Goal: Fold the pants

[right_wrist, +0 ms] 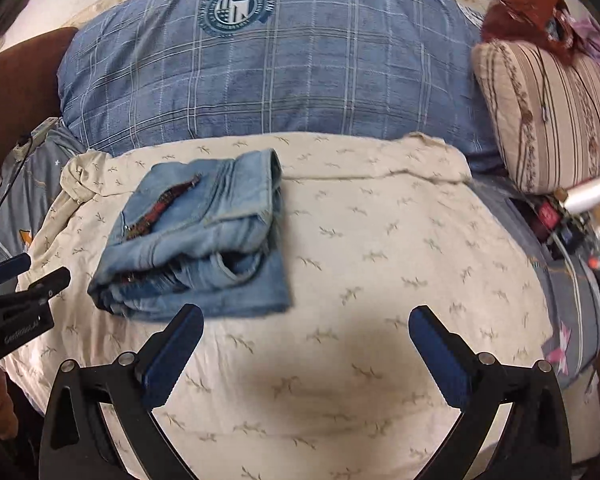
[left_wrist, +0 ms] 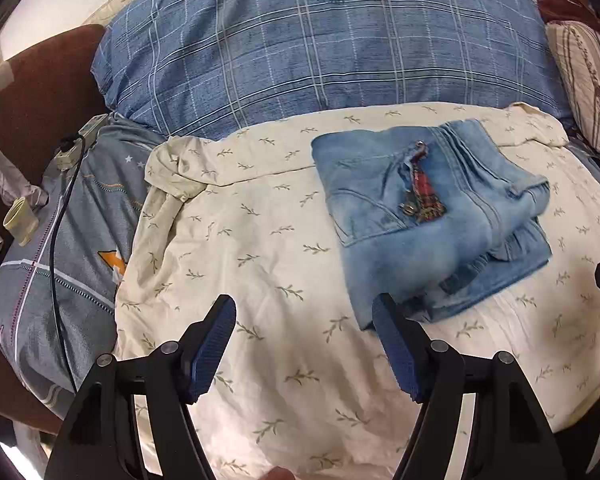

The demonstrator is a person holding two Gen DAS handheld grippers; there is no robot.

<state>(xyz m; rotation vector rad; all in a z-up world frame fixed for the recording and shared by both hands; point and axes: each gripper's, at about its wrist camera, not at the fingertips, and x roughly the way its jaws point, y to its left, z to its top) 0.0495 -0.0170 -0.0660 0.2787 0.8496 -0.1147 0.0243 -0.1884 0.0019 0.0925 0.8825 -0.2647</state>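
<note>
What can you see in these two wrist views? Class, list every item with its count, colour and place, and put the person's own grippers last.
jeans: one pair, light blue, folded into a bundle on the sheet
sheet: one, cream with leaf sprigs, spread over the bed
big pillow: one, blue plaid with a round crest, behind the sheet
striped cushion: one, beige and brown, far right
power strip: one, pale, with a black cable, far left
grey quilt: one, grey with stars, left of the sheet
left gripper: one, black with blue pads, open, empty, by the jeans' near corner
right gripper: one, same colours, open, empty, above bare sheet
</note>
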